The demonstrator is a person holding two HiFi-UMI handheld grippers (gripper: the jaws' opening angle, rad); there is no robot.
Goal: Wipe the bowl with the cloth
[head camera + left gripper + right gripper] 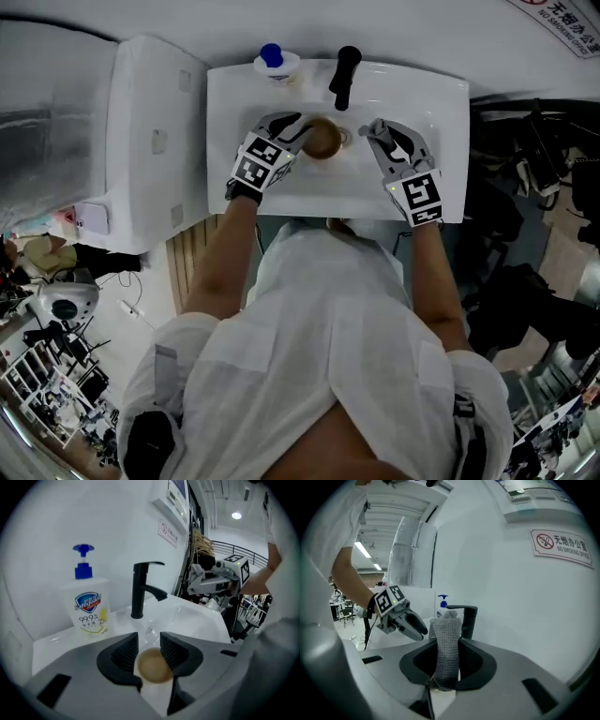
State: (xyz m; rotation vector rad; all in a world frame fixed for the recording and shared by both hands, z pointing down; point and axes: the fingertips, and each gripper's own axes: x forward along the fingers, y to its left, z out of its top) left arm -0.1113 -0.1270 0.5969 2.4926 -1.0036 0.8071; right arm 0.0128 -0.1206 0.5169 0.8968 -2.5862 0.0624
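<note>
Here:
- The left gripper (149,640) has its jaws parted and grips nothing; the brown bowl (152,665) sits between them in the sink (431,103).
- The right gripper (375,133) pinches the cloth (446,653), which stands along its jaws, near the bowl's right side.

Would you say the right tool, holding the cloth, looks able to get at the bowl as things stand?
Probably yes. The bowl sits in the sink with the left tool, jaws open, around it from the left. Its right side faces the right tool and its cloth, with only bare sink between.
</note>
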